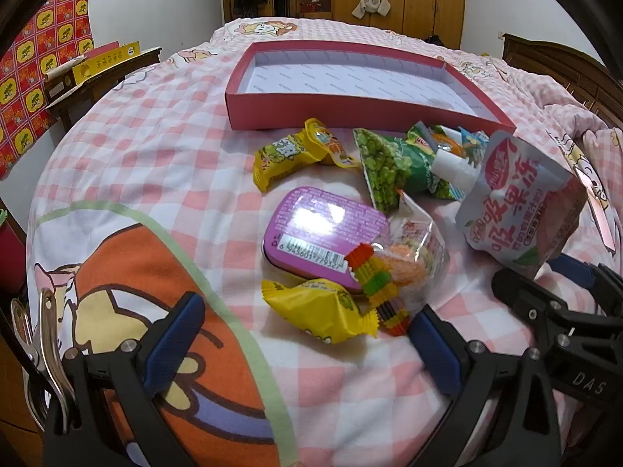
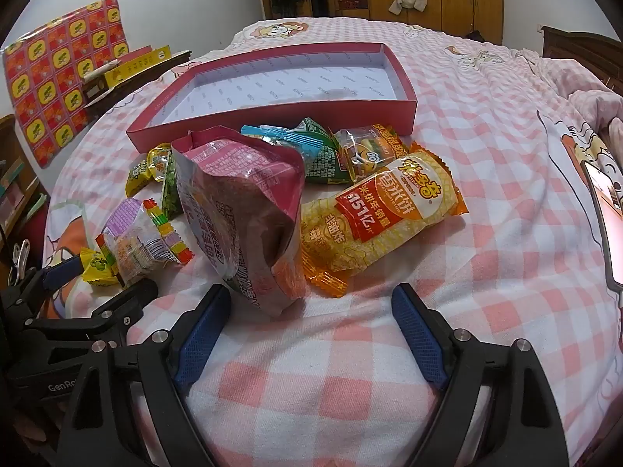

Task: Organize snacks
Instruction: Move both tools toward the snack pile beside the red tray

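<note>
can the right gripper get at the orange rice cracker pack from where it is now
Probably yes. The right gripper is open, and the cracker pack lies just ahead, its near end uncovered. Only the pink pouch crowds its left side.

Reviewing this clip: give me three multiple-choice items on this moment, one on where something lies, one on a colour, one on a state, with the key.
1. Where do the snacks lie relative to the red box?
A. inside it
B. on the bedspread in front of it
C. stacked on its rim

2. What colour is the flat tin with the barcode?
A. purple
B. green
C. white

3. How is the left gripper?
A. shut on a yellow packet
B. shut on nothing
C. open, holding nothing

Key:
1 B: the packets sit on the checked bedspread on the near side of the box, whose white inside is bare.
2 A: its top shows purple in the left wrist view.
3 C: its blue pads stand wide apart, with the yellow packet lying free between and beyond them.
</note>
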Tool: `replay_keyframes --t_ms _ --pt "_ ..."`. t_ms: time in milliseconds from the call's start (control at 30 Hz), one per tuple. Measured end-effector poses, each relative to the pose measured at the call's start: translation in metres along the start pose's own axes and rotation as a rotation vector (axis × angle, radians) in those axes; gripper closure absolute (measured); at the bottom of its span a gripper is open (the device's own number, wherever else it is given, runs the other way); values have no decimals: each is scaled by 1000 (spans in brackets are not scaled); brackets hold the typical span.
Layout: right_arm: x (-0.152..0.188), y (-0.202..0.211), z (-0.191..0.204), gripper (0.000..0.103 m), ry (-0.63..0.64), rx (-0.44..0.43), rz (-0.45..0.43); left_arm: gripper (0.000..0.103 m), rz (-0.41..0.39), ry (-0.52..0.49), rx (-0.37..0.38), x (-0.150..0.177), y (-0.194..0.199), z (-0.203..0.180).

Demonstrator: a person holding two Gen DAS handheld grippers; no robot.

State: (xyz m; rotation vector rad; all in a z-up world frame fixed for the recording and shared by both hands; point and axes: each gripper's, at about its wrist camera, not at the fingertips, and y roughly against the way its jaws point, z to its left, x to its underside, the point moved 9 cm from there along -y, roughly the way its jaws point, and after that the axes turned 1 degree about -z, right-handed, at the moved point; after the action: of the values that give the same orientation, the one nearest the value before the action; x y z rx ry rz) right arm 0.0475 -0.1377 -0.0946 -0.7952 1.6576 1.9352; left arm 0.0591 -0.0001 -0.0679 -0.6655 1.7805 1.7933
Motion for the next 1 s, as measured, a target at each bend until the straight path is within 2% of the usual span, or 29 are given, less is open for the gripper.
replay_keyframes --t_ms 333,567,767,1000 --pt "0 1 1 16 0 -9 -5 0 2 -7 4 0 1 0" --pt "0 10 4 16 24 -45 -6 1 -4 -11 38 0 4 1" --pt "-1 24 7 16 22 -98 -14 5 -27 -1 105 0 18 -1" --pt "-6 38 13 16 30 -139 -46 10 -55 -7 139 -4 33 1"
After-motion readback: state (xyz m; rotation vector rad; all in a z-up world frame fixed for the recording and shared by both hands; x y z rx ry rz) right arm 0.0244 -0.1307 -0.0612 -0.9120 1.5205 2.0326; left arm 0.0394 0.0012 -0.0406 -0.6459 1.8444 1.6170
